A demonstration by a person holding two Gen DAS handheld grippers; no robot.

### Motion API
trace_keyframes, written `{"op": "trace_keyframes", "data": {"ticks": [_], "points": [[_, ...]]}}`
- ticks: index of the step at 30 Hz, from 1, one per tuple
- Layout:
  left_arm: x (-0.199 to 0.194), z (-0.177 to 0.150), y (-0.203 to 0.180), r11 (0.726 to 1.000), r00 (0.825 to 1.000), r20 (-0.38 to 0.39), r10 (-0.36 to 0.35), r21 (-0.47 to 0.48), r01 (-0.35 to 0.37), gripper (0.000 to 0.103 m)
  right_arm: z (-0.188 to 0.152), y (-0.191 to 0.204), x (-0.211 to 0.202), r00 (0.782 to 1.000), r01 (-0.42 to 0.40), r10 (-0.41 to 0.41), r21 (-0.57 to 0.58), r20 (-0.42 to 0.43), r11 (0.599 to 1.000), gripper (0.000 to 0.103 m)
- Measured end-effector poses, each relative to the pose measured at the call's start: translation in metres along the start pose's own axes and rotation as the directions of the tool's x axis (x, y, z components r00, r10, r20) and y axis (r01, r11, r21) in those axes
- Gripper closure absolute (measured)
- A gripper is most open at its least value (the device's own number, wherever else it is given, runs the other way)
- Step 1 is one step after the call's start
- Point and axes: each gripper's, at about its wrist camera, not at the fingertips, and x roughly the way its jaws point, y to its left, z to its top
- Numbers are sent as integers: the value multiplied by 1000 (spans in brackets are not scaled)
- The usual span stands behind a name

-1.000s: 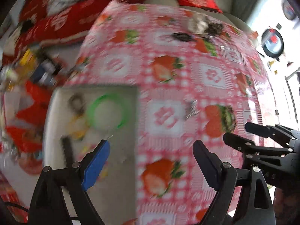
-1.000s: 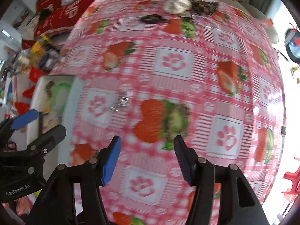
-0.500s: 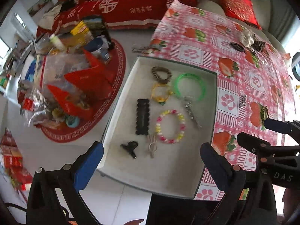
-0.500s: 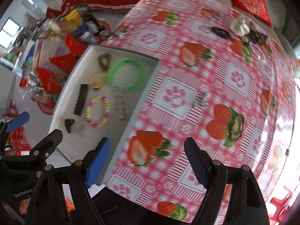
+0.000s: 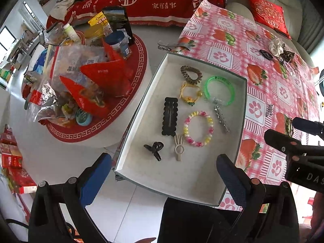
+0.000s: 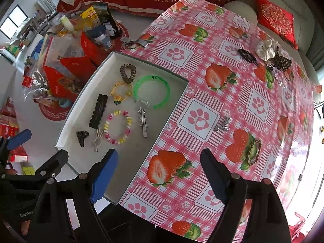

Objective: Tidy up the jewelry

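I hold left gripper (image 5: 164,178) and right gripper (image 6: 159,174) high, both spread, empty, surveying: 8 pieces in tray (image 6: 81,101); silver clip (image 6: 222,124) waits right on tablecloth (image 6: 202,81).

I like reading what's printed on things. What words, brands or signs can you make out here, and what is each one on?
"家有喜事": red sofa cover.
"DAS", cut off: body of the right tongs.
"GenRo", cut off: body of the left tongs.
Big white emblem, too stylised to read: the same red sofa cover.
Dark print on the green bangle and the box and packet labels on the round side table: too small or blurred.
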Motion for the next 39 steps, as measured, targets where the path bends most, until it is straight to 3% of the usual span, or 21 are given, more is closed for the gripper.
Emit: {"op": "trace_keyframes", "data": {"ticks": [39], "points": [[0, -2, 11, 1000, 1000, -5, 5, -12, -5, 0, 5, 9, -6, 1000, 11, -11, -16, 11, 1000, 18]]}}
